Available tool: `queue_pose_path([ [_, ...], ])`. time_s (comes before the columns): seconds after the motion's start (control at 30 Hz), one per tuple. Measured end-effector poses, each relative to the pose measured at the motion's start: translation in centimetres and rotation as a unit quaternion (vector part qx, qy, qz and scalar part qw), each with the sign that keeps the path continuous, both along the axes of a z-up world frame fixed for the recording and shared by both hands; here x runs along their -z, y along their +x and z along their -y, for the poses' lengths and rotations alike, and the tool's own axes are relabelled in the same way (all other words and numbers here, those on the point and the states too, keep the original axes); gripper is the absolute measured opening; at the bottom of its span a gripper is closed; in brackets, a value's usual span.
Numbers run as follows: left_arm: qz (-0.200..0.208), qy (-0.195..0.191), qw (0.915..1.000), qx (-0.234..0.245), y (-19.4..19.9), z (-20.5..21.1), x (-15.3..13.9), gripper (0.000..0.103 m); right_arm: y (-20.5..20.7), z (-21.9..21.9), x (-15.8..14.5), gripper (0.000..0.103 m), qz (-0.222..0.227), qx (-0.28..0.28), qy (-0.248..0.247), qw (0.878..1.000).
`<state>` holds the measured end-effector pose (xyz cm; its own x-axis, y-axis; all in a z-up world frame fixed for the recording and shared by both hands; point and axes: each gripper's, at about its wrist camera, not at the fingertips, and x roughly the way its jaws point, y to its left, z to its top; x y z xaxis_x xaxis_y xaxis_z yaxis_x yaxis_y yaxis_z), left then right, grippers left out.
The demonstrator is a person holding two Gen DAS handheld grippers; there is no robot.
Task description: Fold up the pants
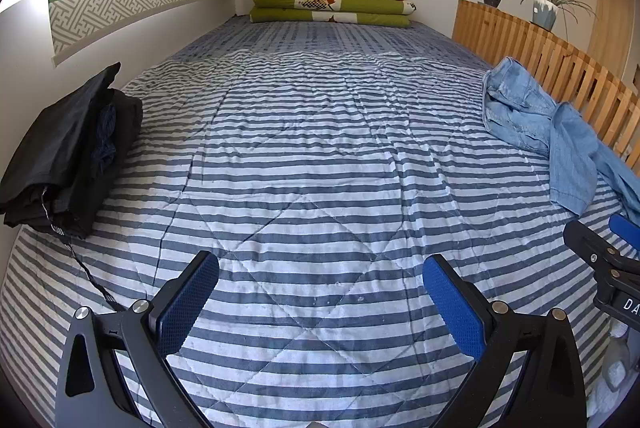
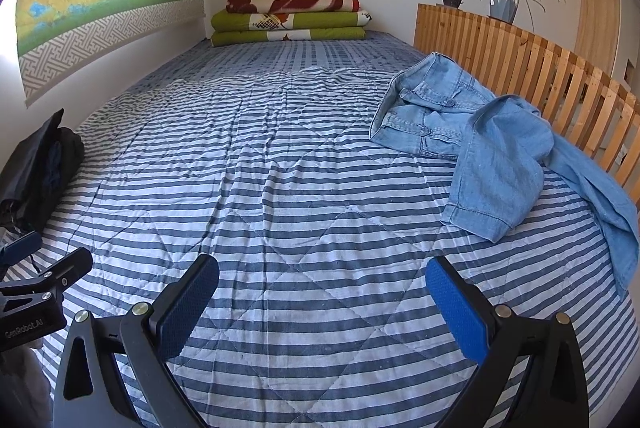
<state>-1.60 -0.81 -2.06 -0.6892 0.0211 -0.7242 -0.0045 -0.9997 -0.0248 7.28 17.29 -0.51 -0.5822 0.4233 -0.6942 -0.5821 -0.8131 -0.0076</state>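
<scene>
Both claws, the left gripper (image 1: 320, 302) and right gripper (image 2: 322, 302), hover spread wide and empty over the blue-and-white striped quilt (image 2: 280, 188), probably lining up for the crumpled light-blue denim pants (image 2: 492, 148) heaped by the wooden slatted rail (image 2: 560, 84).

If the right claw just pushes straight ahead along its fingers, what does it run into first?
Most likely the striped quilt itself: the open right claw points over bare bedding. The crumpled jeans lie off to its right, outside that line. Depth is hard to judge in the fisheye view.
</scene>
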Motion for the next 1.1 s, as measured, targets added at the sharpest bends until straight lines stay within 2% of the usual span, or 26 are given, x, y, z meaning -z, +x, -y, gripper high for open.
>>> queue_pose_path([
  [1.1,-0.001,-0.002,1.0000,0.005,0.06,-0.30,0.48,0.103,0.15,-0.06,0.37,0.102,0.000,0.002,-0.003,1.000],
])
